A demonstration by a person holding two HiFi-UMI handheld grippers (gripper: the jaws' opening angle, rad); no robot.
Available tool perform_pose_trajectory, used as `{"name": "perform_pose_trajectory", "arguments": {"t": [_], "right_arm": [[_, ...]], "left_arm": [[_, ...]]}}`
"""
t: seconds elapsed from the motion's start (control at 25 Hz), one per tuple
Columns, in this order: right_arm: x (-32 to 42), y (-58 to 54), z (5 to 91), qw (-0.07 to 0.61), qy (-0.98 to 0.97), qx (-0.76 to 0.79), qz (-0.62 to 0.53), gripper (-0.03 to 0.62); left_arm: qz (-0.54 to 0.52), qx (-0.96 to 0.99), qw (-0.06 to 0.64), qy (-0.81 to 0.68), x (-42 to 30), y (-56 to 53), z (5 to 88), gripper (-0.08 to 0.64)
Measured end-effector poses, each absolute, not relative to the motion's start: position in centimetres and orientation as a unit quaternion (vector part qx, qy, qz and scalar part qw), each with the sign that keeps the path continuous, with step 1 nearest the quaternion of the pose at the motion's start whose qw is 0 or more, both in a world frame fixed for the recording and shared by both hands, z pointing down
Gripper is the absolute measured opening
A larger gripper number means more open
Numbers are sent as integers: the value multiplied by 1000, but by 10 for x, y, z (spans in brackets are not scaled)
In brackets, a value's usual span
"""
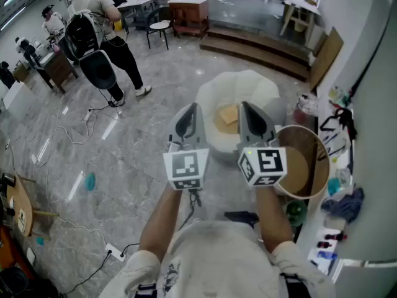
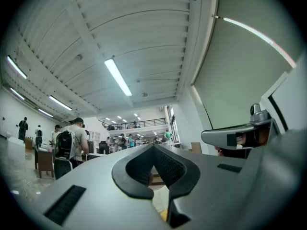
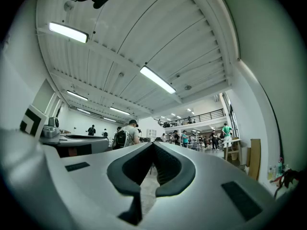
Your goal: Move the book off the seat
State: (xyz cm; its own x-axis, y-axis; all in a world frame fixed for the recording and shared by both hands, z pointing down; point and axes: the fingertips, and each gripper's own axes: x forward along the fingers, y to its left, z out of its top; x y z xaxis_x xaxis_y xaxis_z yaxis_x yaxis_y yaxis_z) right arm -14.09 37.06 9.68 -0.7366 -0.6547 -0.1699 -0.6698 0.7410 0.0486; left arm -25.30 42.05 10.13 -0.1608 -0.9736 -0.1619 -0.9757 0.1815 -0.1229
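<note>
The book [image 1: 227,115] lies flat on the white seat [image 1: 242,87], near the seat's middle, ahead of and below both grippers. In the head view it shows in the gap between the 2 grippers, closer to the right gripper [image 1: 247,113] than to the left gripper [image 1: 191,115]. Its right edge sits just beside the right gripper's jaw, so the right hand looks the nearer one for a reach.

The book shows as a small tan slab, set a little askew to the person. Which of its sides is the longer is too small to tell.

Both grippers have their jaws pressed together with nothing between them, as each gripper's own view shows. Both point out across the hall and up toward the ceiling lights, not down at the seat. In the left gripper view [image 2: 154,150] a sliver of white and a yellowish patch appear low under the jaws (probably the seat and the book, though too little shows to be sure). The right gripper view [image 3: 153,150] shows only pale floor there.

So the coming move likely turns on tipping a gripper forward and down, parting its jaws, and coming at a free edge of the book. The task is not yet begun: the book rests on the seat, untouched.
</note>
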Motion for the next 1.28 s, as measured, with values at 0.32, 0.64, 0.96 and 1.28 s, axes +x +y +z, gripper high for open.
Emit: {"name": "perform_pose_trajectory", "arguments": {"t": [0.32, 0.64, 0.96, 1.28], "right_arm": [[-129, 352, 100, 67, 928, -363, 55, 6], [-90, 330, 106, 65, 922, -381, 42, 6], [-44, 304, 123, 75, 926, -369, 27, 6], [-30, 275, 135, 63, 925, -374, 15, 6]], "left_arm": [[6, -647, 92, 757, -237, 398, 107, 2], [4, -671, 85, 737, -189, 372, 111, 2], [-2, -676, 72, 734, -141, 341, 129, 2], [-2, -678, 57, 733, -129, 312, 139, 2]]}}
